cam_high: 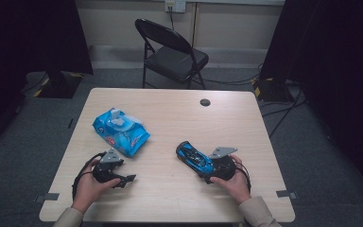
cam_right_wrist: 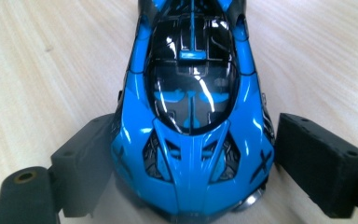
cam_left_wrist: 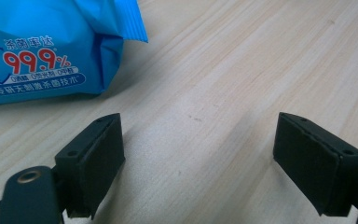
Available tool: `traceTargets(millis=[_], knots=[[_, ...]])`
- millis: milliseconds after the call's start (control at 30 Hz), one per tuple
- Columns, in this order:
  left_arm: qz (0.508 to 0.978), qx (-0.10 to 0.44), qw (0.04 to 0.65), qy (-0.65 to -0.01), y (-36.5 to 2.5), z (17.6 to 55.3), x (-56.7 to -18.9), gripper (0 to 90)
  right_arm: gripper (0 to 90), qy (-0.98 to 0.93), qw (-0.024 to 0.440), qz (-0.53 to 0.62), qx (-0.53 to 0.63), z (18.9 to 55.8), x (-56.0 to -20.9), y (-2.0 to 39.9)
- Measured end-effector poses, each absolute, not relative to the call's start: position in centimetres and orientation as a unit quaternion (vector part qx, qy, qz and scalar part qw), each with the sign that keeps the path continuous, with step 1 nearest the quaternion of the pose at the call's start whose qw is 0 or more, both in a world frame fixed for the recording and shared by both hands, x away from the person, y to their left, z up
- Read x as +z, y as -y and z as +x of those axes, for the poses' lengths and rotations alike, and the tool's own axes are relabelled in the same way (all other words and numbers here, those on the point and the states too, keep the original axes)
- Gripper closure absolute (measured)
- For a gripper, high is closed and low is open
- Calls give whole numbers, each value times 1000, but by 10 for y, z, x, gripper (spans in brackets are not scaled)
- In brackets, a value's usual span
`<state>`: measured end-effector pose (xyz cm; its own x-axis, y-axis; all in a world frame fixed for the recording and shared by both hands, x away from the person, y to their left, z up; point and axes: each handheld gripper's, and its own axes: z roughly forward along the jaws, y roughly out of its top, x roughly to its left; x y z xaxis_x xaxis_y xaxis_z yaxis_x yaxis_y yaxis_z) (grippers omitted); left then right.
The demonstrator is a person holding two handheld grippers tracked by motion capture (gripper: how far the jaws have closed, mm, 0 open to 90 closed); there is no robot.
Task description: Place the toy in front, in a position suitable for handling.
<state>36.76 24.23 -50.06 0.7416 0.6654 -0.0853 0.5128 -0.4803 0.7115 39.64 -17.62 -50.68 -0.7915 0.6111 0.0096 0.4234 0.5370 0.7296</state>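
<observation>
A blue and black toy car (cam_high: 194,157) (cam_right_wrist: 191,93) lies on the wooden table (cam_high: 170,113), right of centre. My right gripper (cam_high: 204,167) (cam_right_wrist: 186,161) stands open with one end of the car between its jaws; a thin gap shows at the right pad (cam_right_wrist: 317,163). A blue pack of wet wipes (cam_high: 121,131) (cam_left_wrist: 42,46) lies at the left. Just below the pack, near the front edge, my left gripper (cam_high: 127,179) (cam_left_wrist: 198,154) rests open over bare wood with nothing between its jaws.
A black folding chair (cam_high: 172,52) stands behind the table's far edge. A small dark round cap (cam_high: 205,102) sits in the tabletop near the back. Cables run across the floor at the right.
</observation>
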Motion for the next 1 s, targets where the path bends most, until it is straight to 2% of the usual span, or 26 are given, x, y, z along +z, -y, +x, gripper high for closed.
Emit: traceTargets(millis=[233, 333, 400, 600, 667, 800, 1000], knots=[[855, 104, 374, -343, -244, 368, -500, 161, 137, -867, 130, 297, 378, 396, -507, 176], [855, 102, 373, -345, -244, 366, -500, 162, 219, -869, 130, 284, 385, 393, -507, 176], [856, 103, 372, -344, -243, 366, -500, 162, 222, -869, 125, 282, 387, 393, -507, 177], [857, 103, 371, -344, -242, 366, -500, 163, 212, -866, 127, 291, 386, 392, -507, 177], [856, 109, 372, -343, -242, 366, -499, 163, 123, -872, 118, 280, 383, 392, -507, 176], [852, 112, 377, -346, -244, 368, -497, 161, 128, -874, 116, 278, 382, 391, -508, 175], [829, 124, 405, -365, -254, 376, -481, 160, 240, -866, 125, 292, 387, 391, -507, 177]])
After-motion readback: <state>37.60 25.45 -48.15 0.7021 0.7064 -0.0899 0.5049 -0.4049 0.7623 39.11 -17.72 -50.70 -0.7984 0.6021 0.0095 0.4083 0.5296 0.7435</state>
